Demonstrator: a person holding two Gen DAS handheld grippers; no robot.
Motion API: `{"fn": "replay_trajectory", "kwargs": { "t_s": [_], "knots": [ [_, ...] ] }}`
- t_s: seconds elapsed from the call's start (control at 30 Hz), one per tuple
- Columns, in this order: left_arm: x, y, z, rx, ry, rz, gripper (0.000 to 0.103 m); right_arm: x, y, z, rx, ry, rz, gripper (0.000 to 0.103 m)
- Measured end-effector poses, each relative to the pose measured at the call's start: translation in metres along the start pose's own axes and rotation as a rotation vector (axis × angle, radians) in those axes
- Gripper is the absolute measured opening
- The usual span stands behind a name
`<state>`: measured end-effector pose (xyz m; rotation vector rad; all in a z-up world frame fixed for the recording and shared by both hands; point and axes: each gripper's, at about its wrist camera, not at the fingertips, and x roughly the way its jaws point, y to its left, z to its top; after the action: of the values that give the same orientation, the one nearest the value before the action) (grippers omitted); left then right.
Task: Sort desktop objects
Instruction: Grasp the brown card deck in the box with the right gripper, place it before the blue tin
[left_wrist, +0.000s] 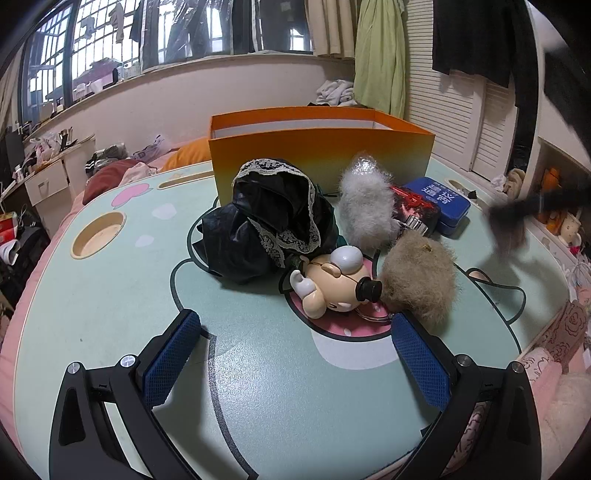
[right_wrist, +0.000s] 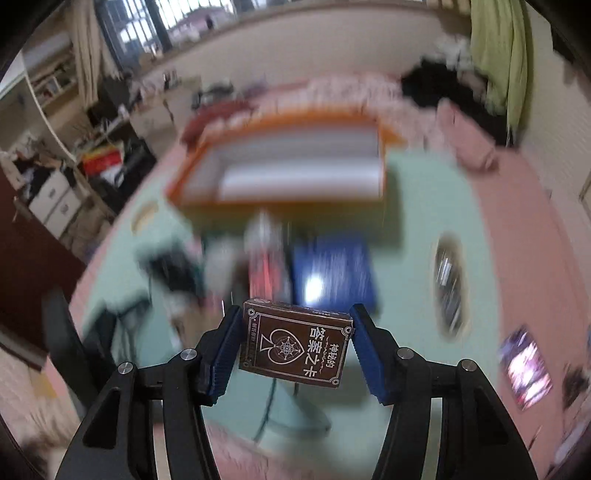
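Right tongs (right_wrist: 295, 347) grip card box (right_wrist: 295, 347) | mint table (left_wrist: 110, 295) | orange box (left_wrist: 321, 155)

Both grippers, left (left_wrist: 295, 334) and right (right_wrist: 293, 343), share black angular frames, silver round screws and blue textured finger pads (left_wrist: 171, 360).

Daylight from windows (left_wrist: 110, 48) | left view sharp | right view motion-blurred (card box (right_wrist: 295, 343) crisp) | fisheye-bent edges
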<state>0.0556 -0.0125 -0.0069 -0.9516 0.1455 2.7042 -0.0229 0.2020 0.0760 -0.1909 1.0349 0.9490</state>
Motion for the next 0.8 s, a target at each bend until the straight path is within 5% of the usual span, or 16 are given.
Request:
{"fn": "replay_trajectory", "kwargs": {
  "t_s": [0.13, 0.23, 0.33, 0.4, 0.57, 0.8],
  "knots": [
    [0.001, 0.000, 0.000, -0.001, 0.000, -0.001, 0.103, 0.034, 0.007, -0.007, -0.039, 0.002, -0.084, 0.059],
    [0.001, -0.001, 0.000, -0.001, 0.000, -0.001, 0.103, 0.041, 0.007, -0.004, -0.032, -0.112, -0.092, 0.059],
    [0.001, -0.002, 0.000, -0.002, -0.001, -0.001, 0.103, 0.032, 0.001, -0.018, -0.009, -0.253, -0.137, 0.083],
    [0.002, -0.002, 0.001, -0.003, -0.001, -0.001, 0.103, 0.020, -0.002, -0.031, -0.011, -0.315, -0.128, 0.085],
    [0.002, -0.002, 0.001, -0.002, -0.001, -0.001, 0.103, 0.028, 0.009, -0.062, -0.120, -0.322, -0.199, 0.101],
    [0.001, -0.002, 0.001, 0.002, -0.002, 0.000, 0.103, 0.043, 0.004, -0.075, -0.154, -0.350, -0.177, 0.103]
  ]
}}
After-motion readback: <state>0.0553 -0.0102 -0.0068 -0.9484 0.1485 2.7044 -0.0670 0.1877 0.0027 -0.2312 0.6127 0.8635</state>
